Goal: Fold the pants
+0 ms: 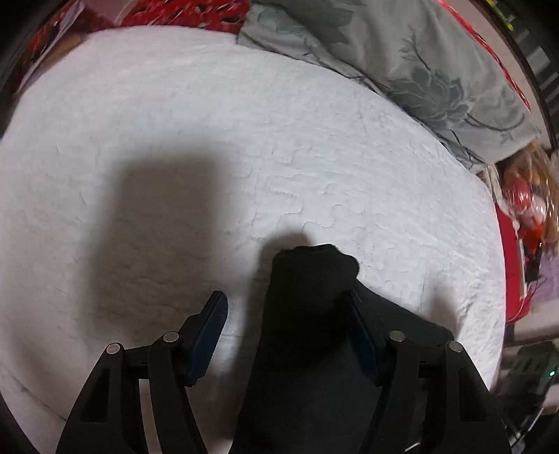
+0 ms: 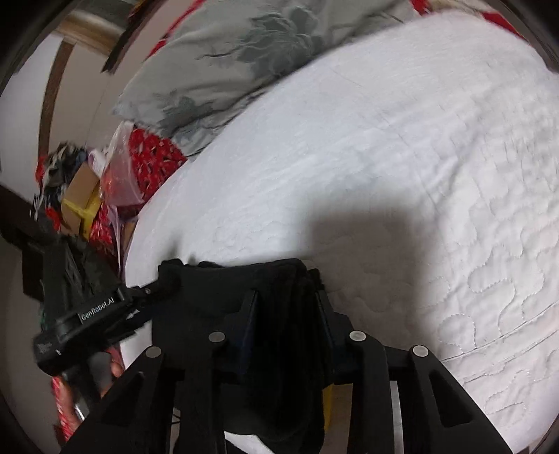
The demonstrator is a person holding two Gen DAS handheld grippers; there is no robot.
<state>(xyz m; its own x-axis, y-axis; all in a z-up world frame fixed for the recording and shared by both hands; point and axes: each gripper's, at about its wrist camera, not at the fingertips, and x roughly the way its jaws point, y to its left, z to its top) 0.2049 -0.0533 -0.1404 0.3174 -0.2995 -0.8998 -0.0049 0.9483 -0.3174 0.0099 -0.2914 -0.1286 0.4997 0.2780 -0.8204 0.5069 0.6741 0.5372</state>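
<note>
- We are looking down on the white quilted bedspread (image 1: 314,146), and it is filling nearly the whole of both views, stitched in wavy lines and carrying broad shadows of our tools.
- Along its far edge the grey floral pillow (image 1: 401,59) is lying, with red patterned fabric (image 1: 195,14) showing behind it.
- Off the bed's side in the right wrist view, a heap of clutter is sitting, a cardboard box (image 2: 82,188) among it; the rest is too blurred for us to name.
- The black pants (image 2: 244,279) are lying bunched at the near edge of the bedspread, a dark folded mass right under both tools, with one end poking up towards the middle of the bed in the left wrist view.
- Our right gripper (image 2: 286,335) is clamping a thick wad of the pants: both fingers are pressing into the cloth, and the fabric is filling the gap between them.
- Our left gripper (image 1: 286,335) is standing wide: the left finger (image 1: 213,324) is hanging free over bare bedspread, and the cloth is lying against the right-hand finger only, so nothing is being squeezed here.
- In the right wrist view the left gripper is reaching in from the side, its tip at the corner of the pants, and part of a hand (image 2: 111,375) is showing on its handle.
</note>
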